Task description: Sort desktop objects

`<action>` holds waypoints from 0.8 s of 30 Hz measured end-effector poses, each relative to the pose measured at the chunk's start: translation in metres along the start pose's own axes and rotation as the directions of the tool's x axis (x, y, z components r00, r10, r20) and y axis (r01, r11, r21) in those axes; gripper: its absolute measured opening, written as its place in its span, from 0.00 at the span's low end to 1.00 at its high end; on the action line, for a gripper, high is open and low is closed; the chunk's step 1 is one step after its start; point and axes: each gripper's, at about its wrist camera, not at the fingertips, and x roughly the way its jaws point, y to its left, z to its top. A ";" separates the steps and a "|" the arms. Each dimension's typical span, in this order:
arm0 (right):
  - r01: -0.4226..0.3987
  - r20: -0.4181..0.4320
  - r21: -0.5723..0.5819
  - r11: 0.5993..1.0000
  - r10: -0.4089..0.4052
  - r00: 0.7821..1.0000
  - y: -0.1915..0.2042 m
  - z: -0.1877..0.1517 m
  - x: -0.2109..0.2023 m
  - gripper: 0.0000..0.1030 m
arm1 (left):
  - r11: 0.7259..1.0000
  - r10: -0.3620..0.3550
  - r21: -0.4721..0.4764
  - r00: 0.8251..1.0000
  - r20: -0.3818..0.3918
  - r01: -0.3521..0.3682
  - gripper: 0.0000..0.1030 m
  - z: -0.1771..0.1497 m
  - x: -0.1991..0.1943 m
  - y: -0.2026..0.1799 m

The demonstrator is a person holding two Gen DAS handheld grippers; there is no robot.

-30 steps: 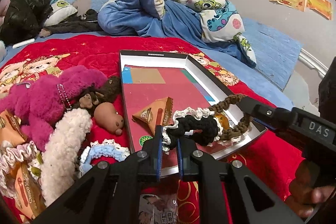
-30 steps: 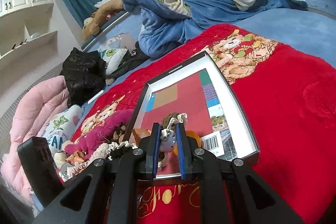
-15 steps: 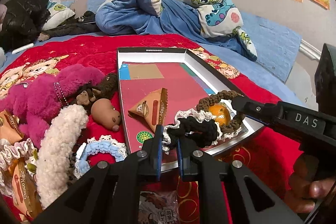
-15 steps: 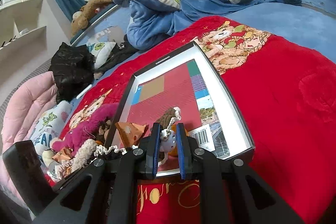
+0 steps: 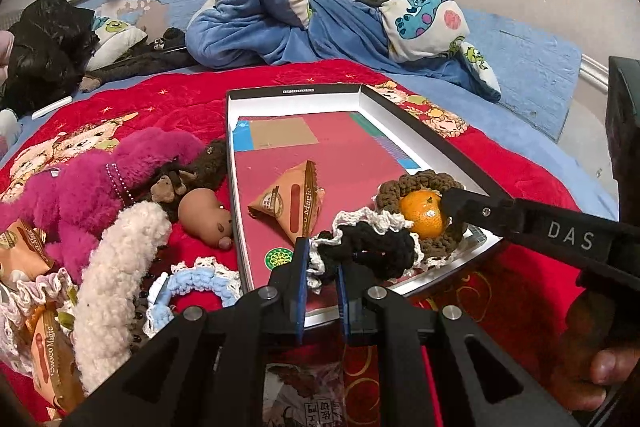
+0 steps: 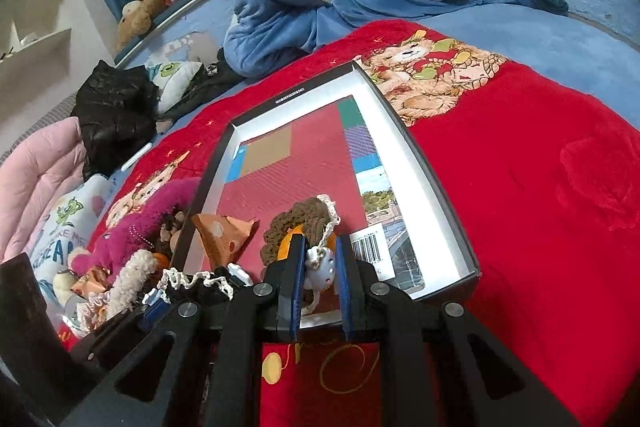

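A shallow box tray [image 5: 296, 91] with a white rim lies on the red blanket. My left gripper [image 5: 322, 277] is shut on a black scrunchie [image 5: 376, 247] with white lace, at the tray's near edge. Right of it lies a brown scrunchie [image 5: 404, 185] ringed around an orange [image 5: 424, 213]. My right gripper [image 5: 450, 201] reaches that ring from the right. In the right wrist view, my right gripper [image 6: 319, 267] is shut on a pale blue-white charm [image 6: 322, 269] of the brown scrunchie [image 6: 300, 223]. An orange snack packet [image 5: 292, 207] lies in the tray [image 6: 424, 183].
Left of the tray are a pink plush [image 5: 80, 179], a small brown toy [image 5: 204, 217], a white fluffy scrunchie [image 5: 116, 267], a blue lace scrunchie [image 5: 192, 283] and snack packets [image 5: 44, 347]. A bundled blue blanket [image 5: 280, 27] lies behind. A hand [image 5: 600, 379] holds the right gripper.
The black scrunchie has slid down and left off the orange, which now shows inside the brown ring. Both grips are as before.
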 end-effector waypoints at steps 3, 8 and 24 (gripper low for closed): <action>-0.003 -0.002 0.002 1.000 0.003 1.000 0.000 0.000 0.000 0.15 | 1.000 0.000 -0.001 1.000 0.000 0.000 0.12 0.000 0.000 0.000; -0.011 -0.004 0.003 1.000 0.011 1.000 0.002 -0.001 0.000 0.18 | 1.000 0.003 0.000 1.000 -0.001 -0.003 0.13 -0.001 0.000 -0.001; 0.026 0.060 -0.076 0.997 -0.021 0.998 0.018 -0.001 -0.011 0.99 | 0.987 0.000 0.159 0.999 0.035 -0.005 1.00 -0.008 -0.007 -0.034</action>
